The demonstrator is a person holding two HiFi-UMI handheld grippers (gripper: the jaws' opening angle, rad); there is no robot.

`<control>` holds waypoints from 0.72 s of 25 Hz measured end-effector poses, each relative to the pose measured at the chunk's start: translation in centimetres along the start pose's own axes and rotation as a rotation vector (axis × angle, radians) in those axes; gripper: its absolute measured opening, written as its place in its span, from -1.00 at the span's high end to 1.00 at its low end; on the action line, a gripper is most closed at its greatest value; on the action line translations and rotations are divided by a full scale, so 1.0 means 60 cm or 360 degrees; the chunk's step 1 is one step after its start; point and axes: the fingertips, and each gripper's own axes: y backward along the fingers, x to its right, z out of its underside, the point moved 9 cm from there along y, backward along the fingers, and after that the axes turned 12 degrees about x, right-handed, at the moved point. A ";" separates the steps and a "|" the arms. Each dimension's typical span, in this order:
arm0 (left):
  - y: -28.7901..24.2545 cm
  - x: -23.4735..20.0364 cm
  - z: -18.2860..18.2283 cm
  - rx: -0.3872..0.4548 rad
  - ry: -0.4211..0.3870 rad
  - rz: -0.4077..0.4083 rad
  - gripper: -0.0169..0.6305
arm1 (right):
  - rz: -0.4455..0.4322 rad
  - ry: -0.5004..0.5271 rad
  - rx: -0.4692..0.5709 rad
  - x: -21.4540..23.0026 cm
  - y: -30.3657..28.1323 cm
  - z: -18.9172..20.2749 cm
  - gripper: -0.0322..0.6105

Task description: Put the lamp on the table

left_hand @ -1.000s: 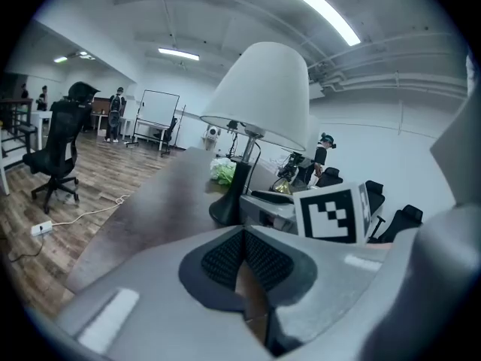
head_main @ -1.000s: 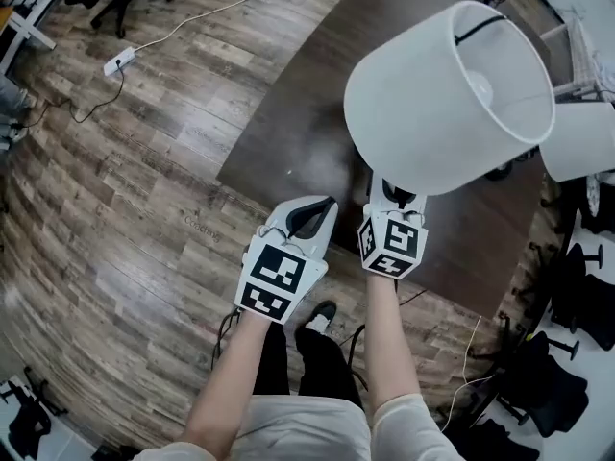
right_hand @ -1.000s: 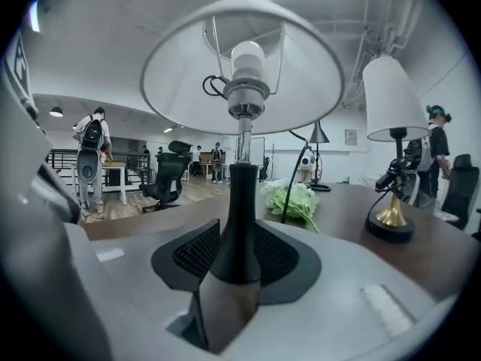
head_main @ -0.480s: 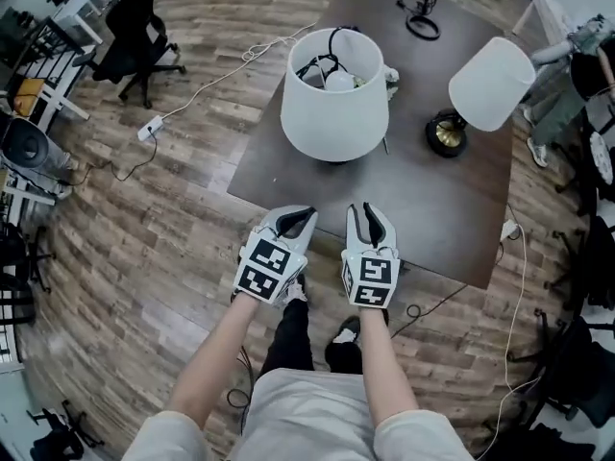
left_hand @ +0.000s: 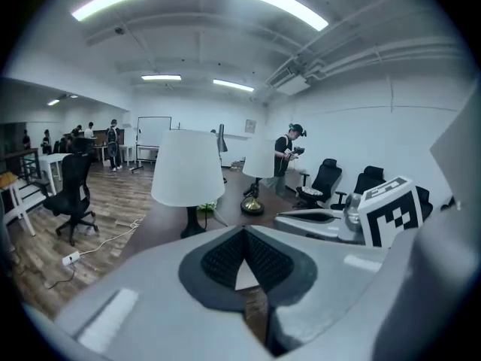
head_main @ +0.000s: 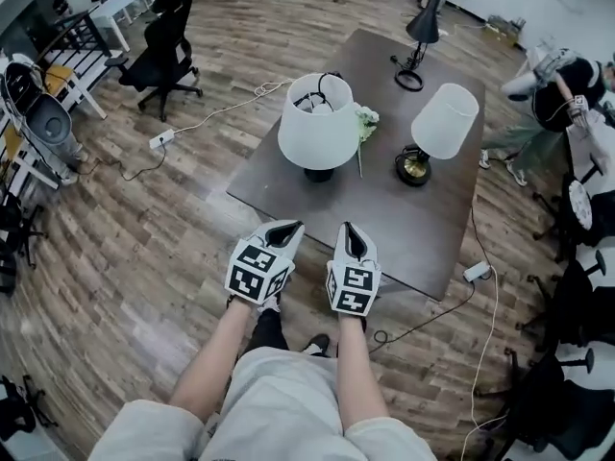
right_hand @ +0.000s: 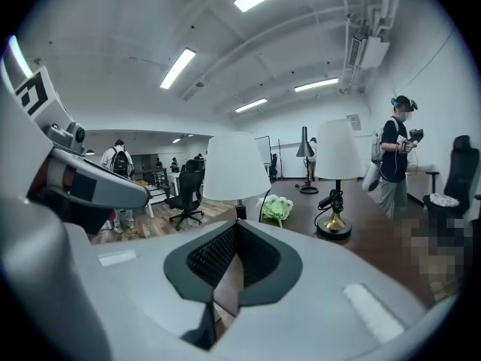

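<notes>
Claws: left claw (head_main: 285, 227) and right claw (head_main: 348, 230) side by side, held out ahead of the person's legs, over the wood floor (head_main: 144, 248) just short of the table's near edge.
Left claw state: jaw tips pressed together, nothing between the pads.
Right claw state: same, tips meeting, nothing held.
Lamp position: lamp (head_main: 318, 123) stands upright on the table, toward its left side in the head view, well apart from both claws.
Lamp look: wide white drum shade, slightly tapered toward the top; open top shows black wire loops inside; short dark stem; round black base.
Table: table (head_main: 423, 229) has a dark brown top.
Neighbours on table: bunch of pale flowers (head_main: 366, 120) just beside the shade on its right; second lamp (head_main: 444, 120) further right, with a smaller white shade and brass base; black desk lamp (head_main: 415, 41) at the far end.
Floor, left of table: black office chair (head_main: 168, 51); white power strip (head_main: 160, 140) with cable.
</notes>
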 end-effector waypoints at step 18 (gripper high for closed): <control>0.071 0.071 0.025 0.0015 0.0081 -0.0083 0.95 | -0.0266 -0.0034 -0.0020 -0.023 0.093 -0.025 0.83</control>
